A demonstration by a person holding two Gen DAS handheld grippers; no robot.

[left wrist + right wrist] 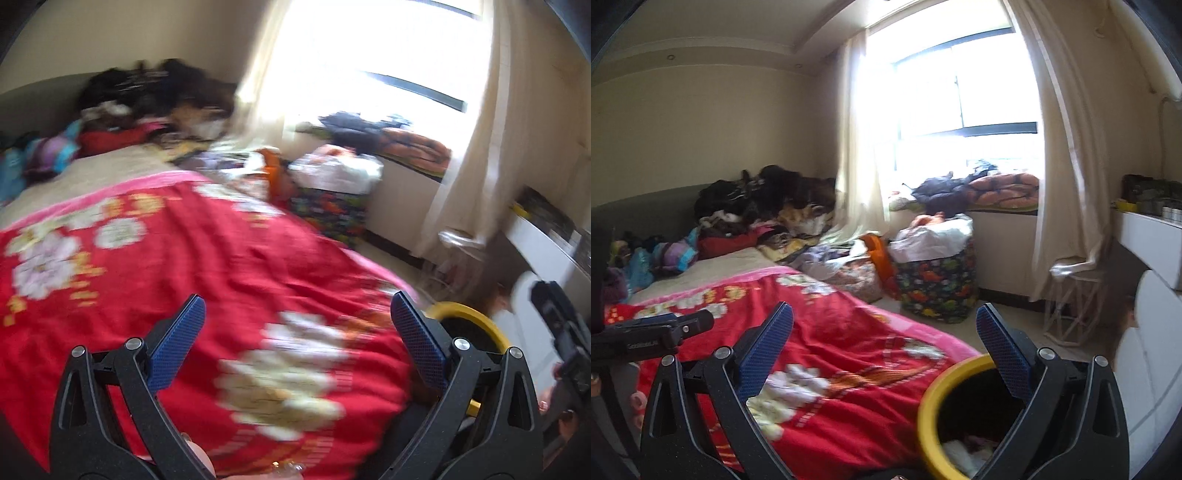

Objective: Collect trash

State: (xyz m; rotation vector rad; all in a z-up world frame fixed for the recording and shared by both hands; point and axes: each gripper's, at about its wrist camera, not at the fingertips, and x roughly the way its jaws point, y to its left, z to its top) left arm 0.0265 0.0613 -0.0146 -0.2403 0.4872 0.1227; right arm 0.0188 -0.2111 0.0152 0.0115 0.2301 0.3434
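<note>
- We are in a bedroom with a bright window (964, 92); the bed (827, 354) under a red flowered blanket fills the lower left of both views.
- The yellow-rimmed trash bin (929, 413) stands on the floor just beside the bed's near corner, with pale scraps inside.
- The bin lies directly below the right claw (884, 343), so this claw is nearer; its jaws are apart and empty.
- The left claw (297, 332), also apart and empty, hovers over the blanket, the bin at its right.
- We see no clear loose trash on the blanket; the left view is blurred.
- Clothes pile (764, 206) and a dinosaur-print hamper (938, 288) stay well apart, not in the way.
</note>
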